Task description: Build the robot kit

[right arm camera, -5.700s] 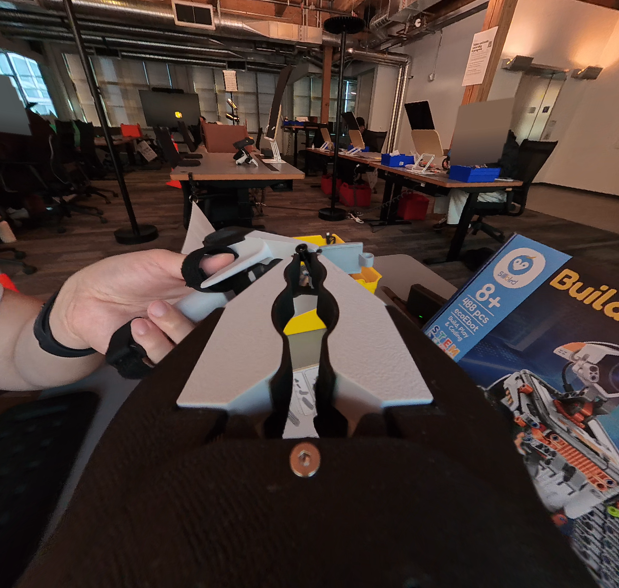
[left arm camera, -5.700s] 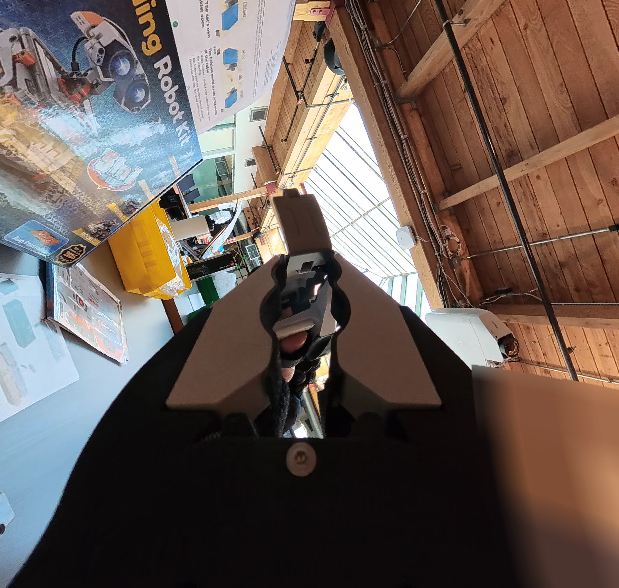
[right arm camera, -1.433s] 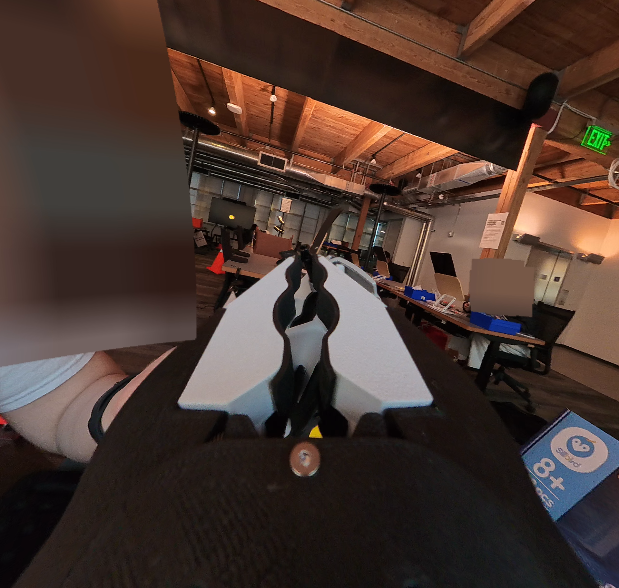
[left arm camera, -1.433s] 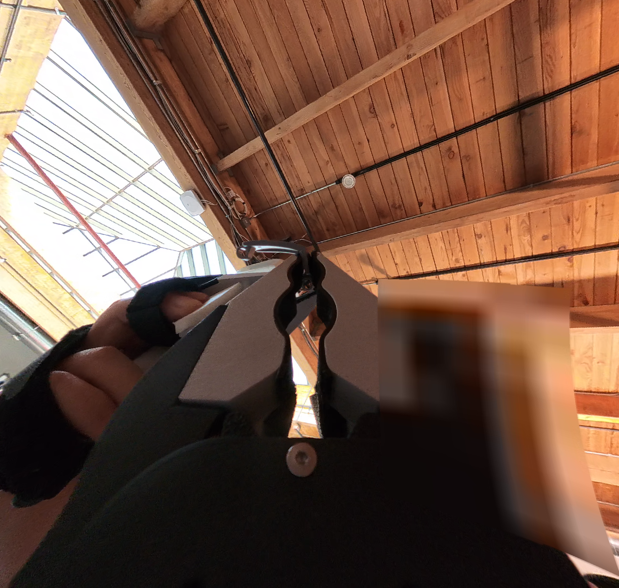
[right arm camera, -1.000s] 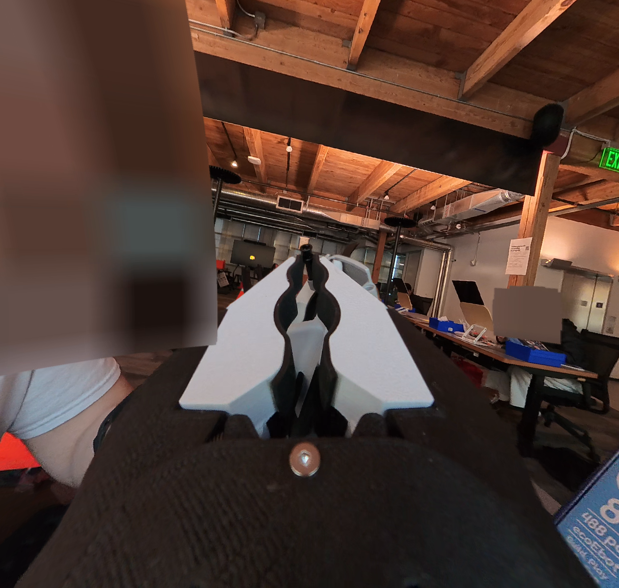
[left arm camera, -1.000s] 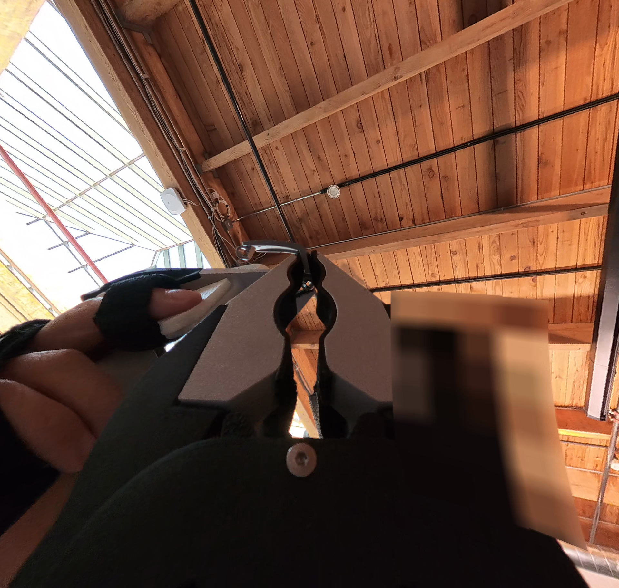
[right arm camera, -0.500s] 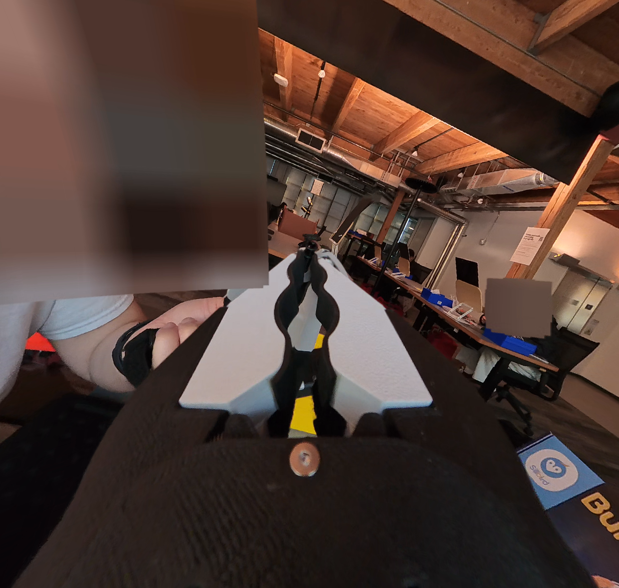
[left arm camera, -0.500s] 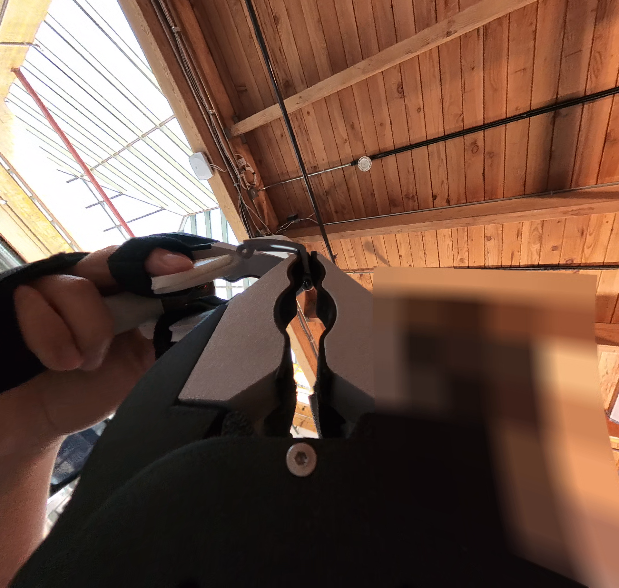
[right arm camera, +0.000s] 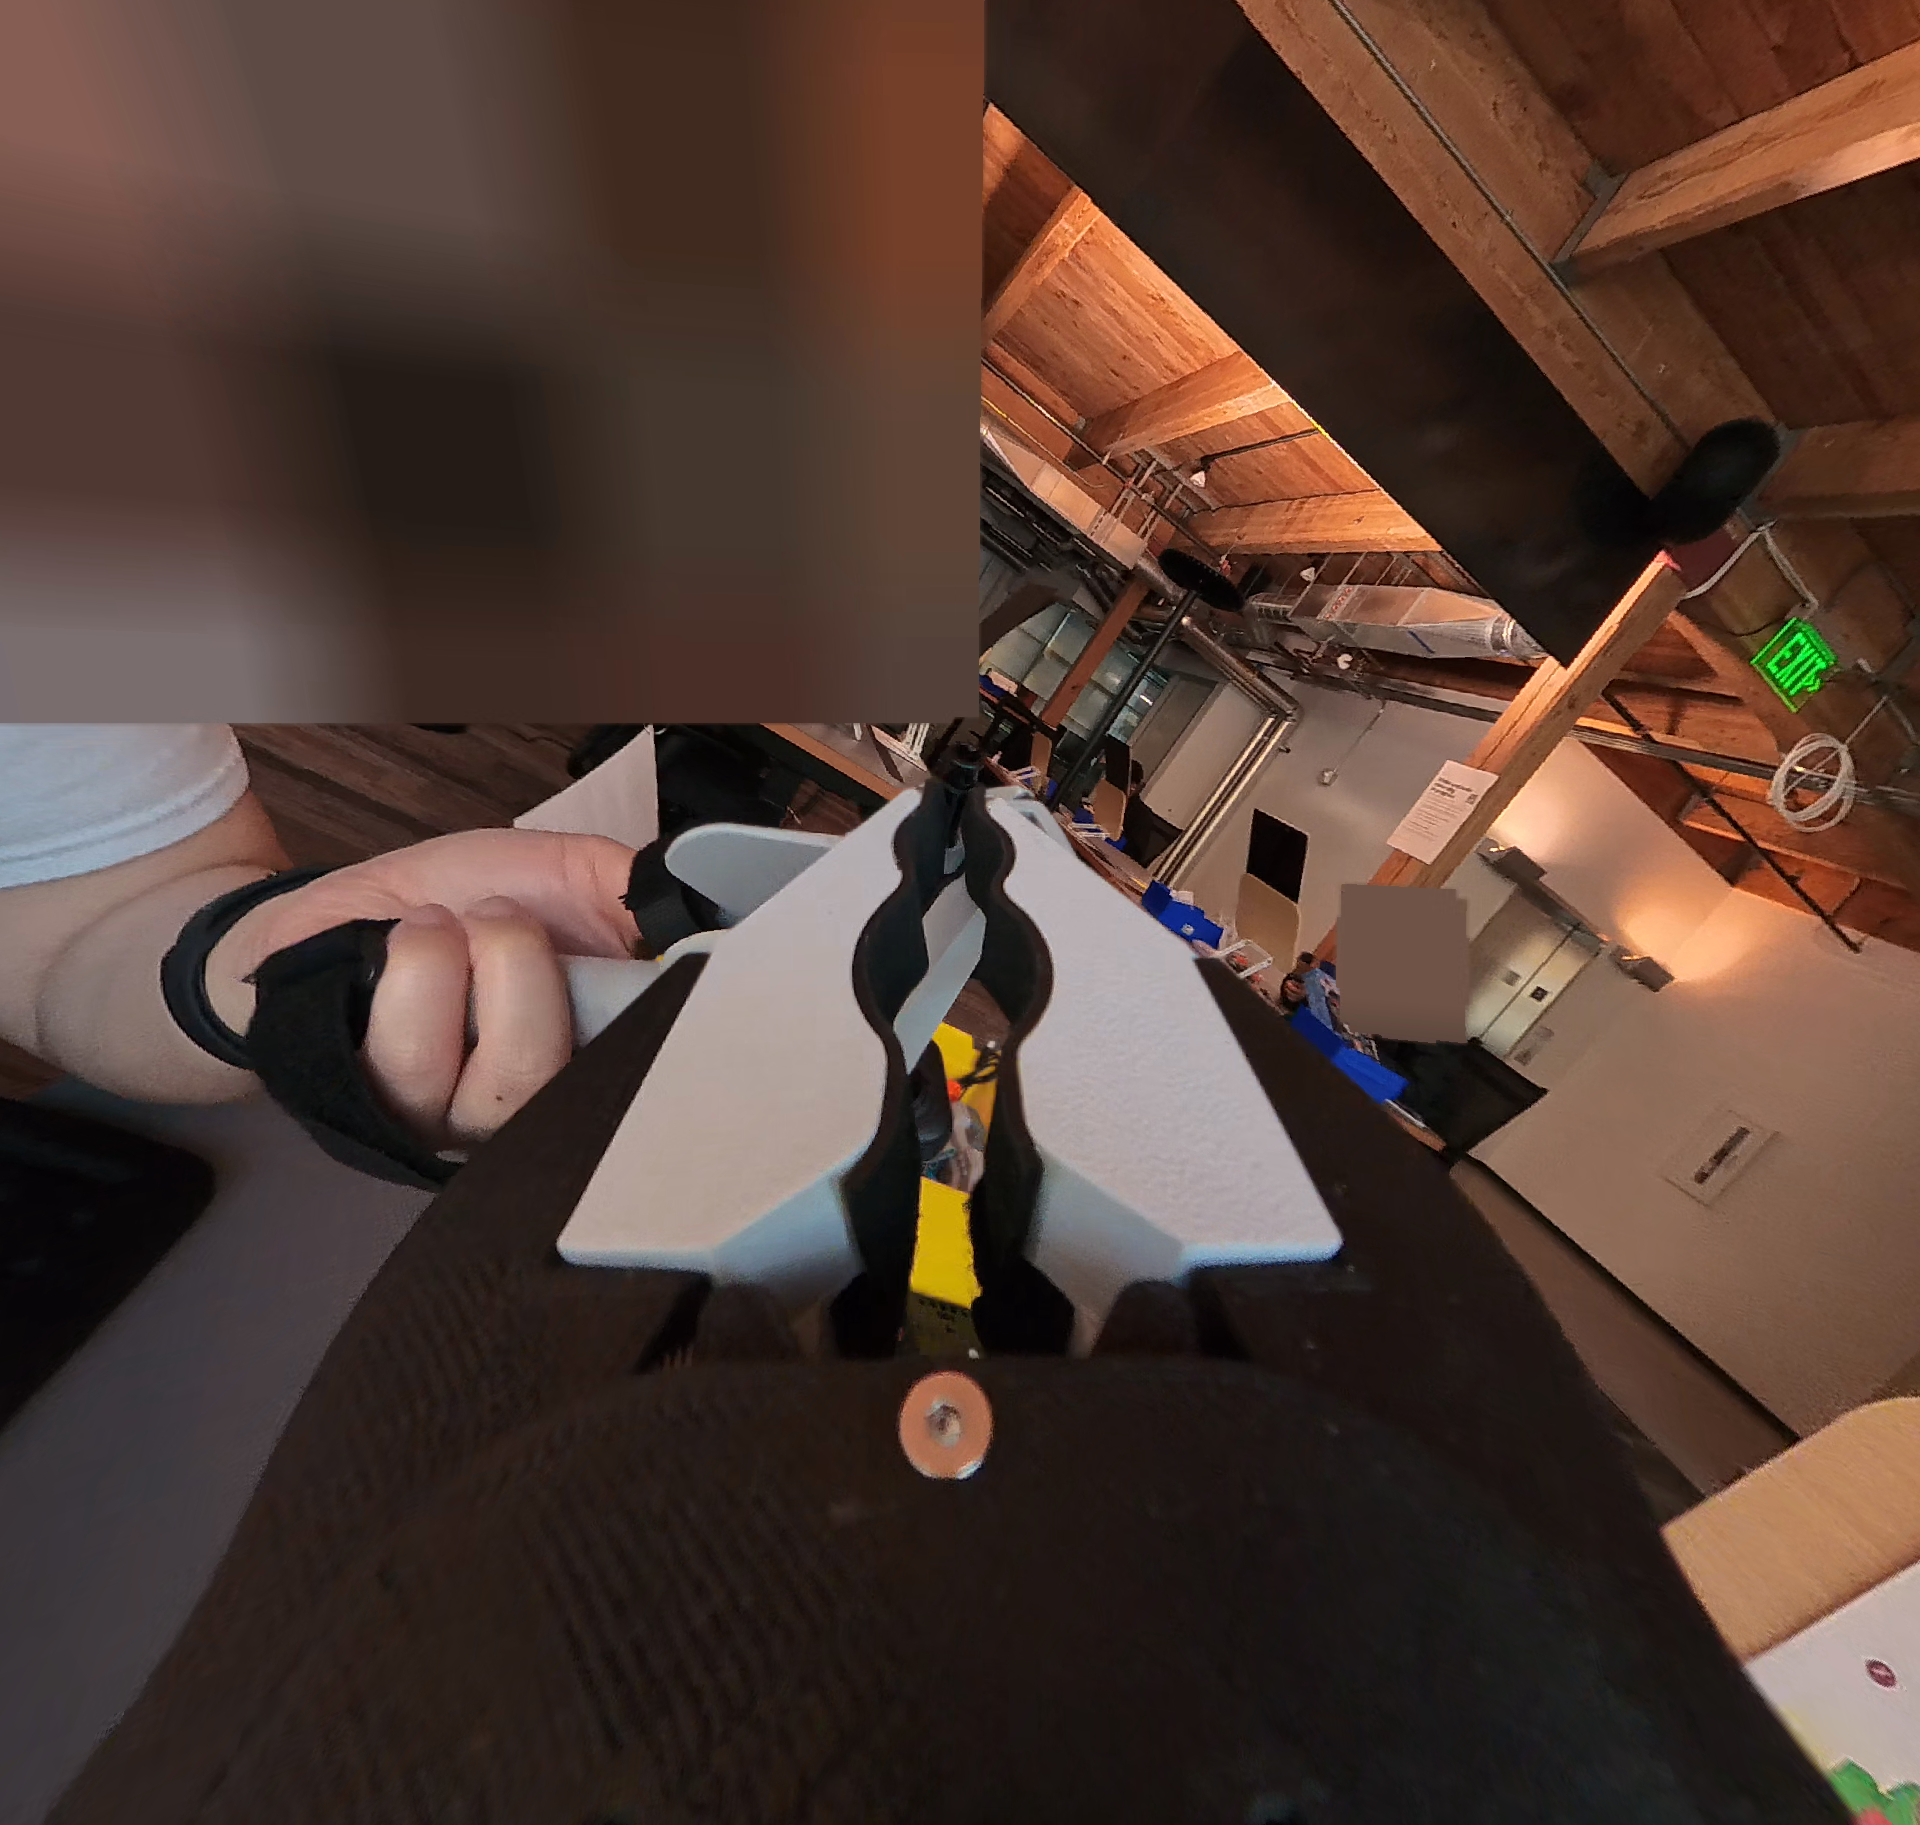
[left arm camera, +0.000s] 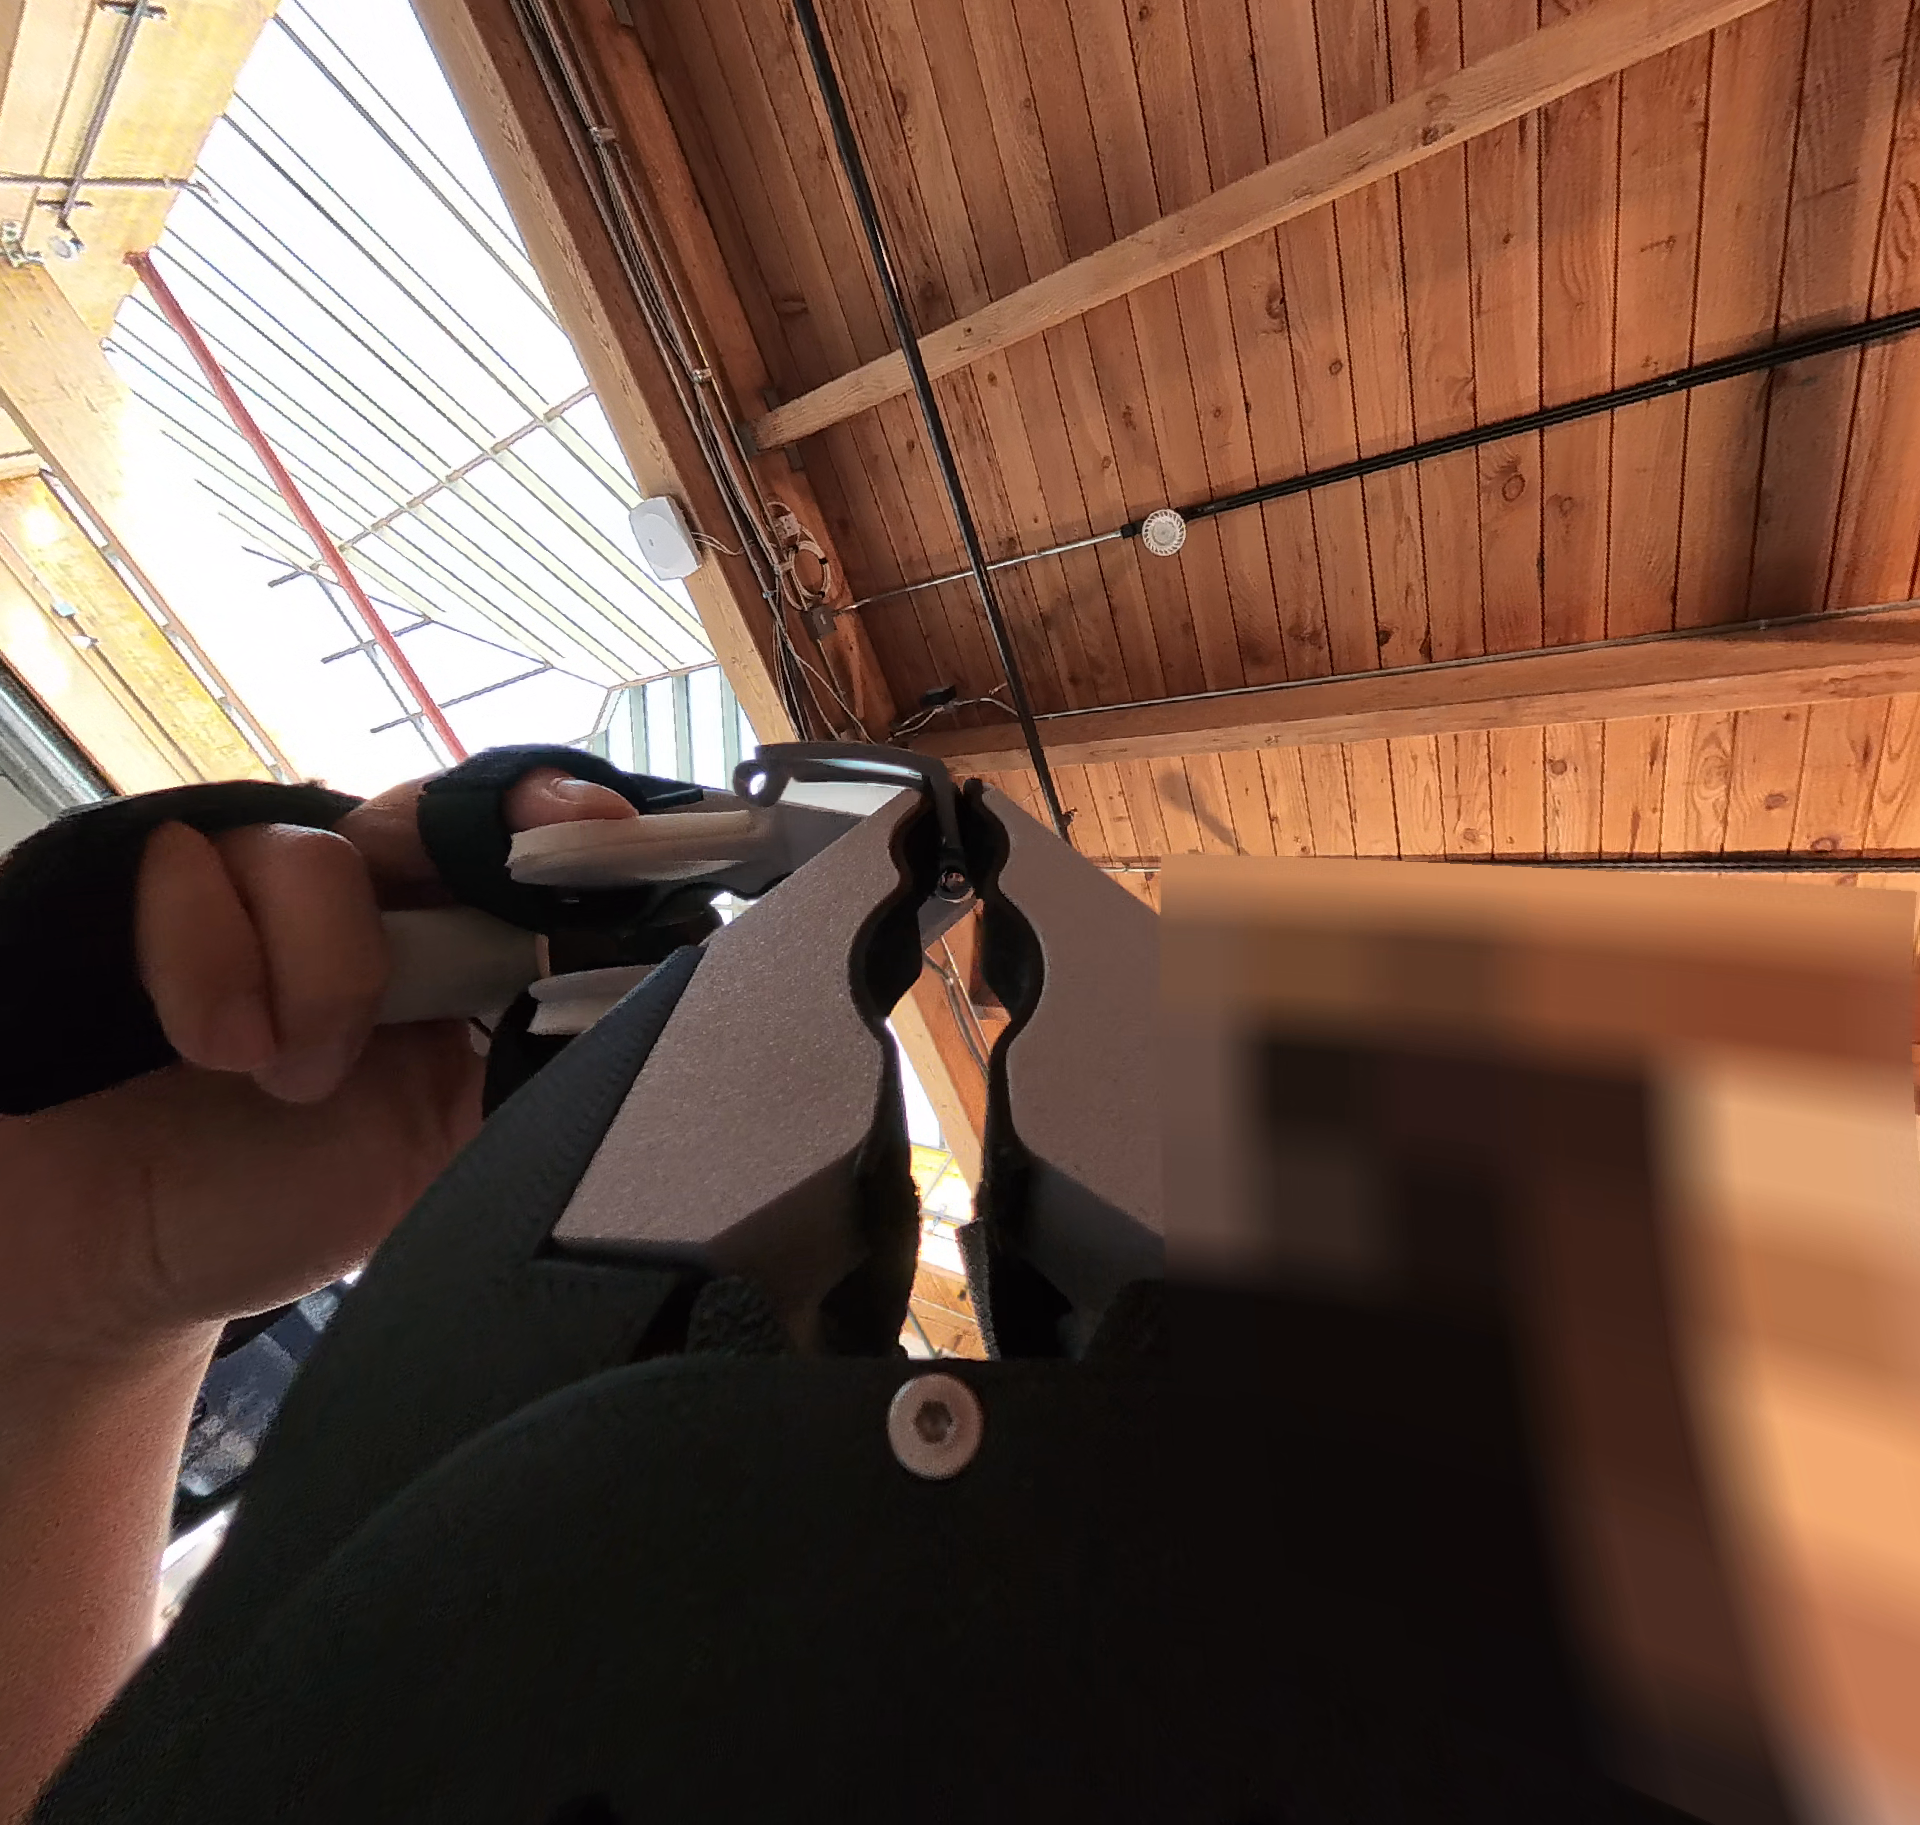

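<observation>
Both grippers are raised and meet tip to tip. My left gripper (left arm camera: 956, 819) points up at the wooden ceiling. Its jaws are shut on a thin dark grey curved part (left arm camera: 831, 767) that sticks out to the left of the tips. The right gripper's white body (left arm camera: 644, 840), held by a hand (left arm camera: 239, 954) in black straps, comes in from the left and touches those tips. My right gripper (right arm camera: 961, 799) is shut, with a small black part (right arm camera: 961, 765) poking out of its tips. The left gripper's white body (right arm camera: 748, 866) and its hand (right arm camera: 436, 986) lie just behind.
A yellow bin (right arm camera: 940, 1225) shows through the gap between the right fingers. A grey tabletop (right arm camera: 156, 1412) lies lower left and a cardboard box corner (right arm camera: 1818, 1547) lower right. Office desks stand far behind. Above are ceiling boards (left arm camera: 1351, 321) and a skylight (left arm camera: 364, 404). The tips of both grippers are at nearly the same place.
Both grippers rose from the table and box and now meet tip to tip. In the last second the right view rolled and dipped, and the hands came closer in both views. Both stay shut.
</observation>
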### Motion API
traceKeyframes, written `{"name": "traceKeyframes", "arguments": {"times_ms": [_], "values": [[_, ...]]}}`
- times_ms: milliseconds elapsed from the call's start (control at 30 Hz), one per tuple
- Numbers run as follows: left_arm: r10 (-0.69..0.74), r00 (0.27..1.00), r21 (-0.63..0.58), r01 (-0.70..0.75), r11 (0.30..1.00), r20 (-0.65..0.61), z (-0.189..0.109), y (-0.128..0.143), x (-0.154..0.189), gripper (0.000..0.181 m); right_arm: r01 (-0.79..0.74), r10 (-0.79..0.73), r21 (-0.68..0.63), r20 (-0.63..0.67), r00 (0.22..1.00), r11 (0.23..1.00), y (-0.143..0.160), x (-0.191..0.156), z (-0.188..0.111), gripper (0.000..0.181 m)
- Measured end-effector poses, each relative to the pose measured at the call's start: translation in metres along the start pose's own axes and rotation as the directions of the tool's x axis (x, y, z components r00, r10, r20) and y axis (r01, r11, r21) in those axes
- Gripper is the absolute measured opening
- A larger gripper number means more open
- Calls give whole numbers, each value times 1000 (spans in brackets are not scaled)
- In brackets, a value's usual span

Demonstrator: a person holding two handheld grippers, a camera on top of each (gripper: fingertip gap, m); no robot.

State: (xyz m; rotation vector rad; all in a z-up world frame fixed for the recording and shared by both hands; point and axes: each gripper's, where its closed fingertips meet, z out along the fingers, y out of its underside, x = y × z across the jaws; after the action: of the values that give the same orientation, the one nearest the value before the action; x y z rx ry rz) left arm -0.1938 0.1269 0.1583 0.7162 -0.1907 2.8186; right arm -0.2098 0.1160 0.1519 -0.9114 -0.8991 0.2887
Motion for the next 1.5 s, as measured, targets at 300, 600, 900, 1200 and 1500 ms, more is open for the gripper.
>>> {"name": "traceKeyframes", "arguments": {"times_ms": [300,600,900,1200,1500], "values": [[-16,1000,29,16,999,2,-3,-4,-2,2,48,-48,-12,-22,999,999,4,0,0,2],[-55,998,58,56,997,-10,-5,-5,-4,2,89,-90,-18,-37,995,996,7,-1,1,1],[-91,996,78,92,993,-18,-6,-7,-7,2,90,-90,-4,-41,995,996,10,-4,4,2],[-91,995,81,95,992,-46,-5,-10,-3,2,-105,109,126,-22,994,986,7,2,5,1],[-13,997,144,2,990,72,-17,-29,-13,2,-254,258,123,-18,966,959,29,13,4,2]]}}
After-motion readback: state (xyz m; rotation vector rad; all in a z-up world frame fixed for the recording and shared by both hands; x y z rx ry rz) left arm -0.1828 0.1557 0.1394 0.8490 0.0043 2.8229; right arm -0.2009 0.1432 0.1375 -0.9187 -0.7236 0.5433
